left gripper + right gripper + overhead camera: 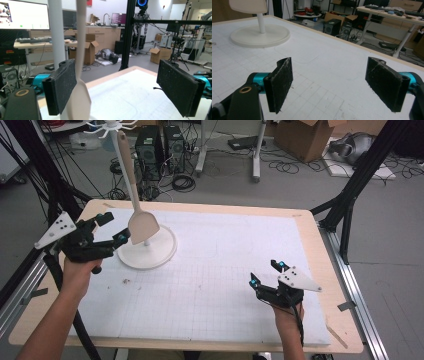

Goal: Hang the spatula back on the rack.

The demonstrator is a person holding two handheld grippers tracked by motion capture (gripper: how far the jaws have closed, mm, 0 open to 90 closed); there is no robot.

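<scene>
High view, nearest: the right gripper hangs low over the white mat at about 5 o'clock, jaws spread wide with nothing between them.
Right gripper view: both pads stand apart over bare grid; the stand's round base lies farther off at 11 o'clock.
Left gripper: the left gripper sits at about 9 o'clock on the table, jaws parted and not pressing on anything; the spatula blade hangs just beside its inner jaw.
Spatula: the pale spatula hangs from the hook stand, blade down, close above the base, handle rising toward 12 o'clock.
Handling, by judgement: likely light, stiff and smooth, so it may swing on its hook or slip between pads.
Where to hold: the narrow neck just above the blade, pads flat on both faces.
Far: floor with cables, computer towers and cardboard boxes.
</scene>
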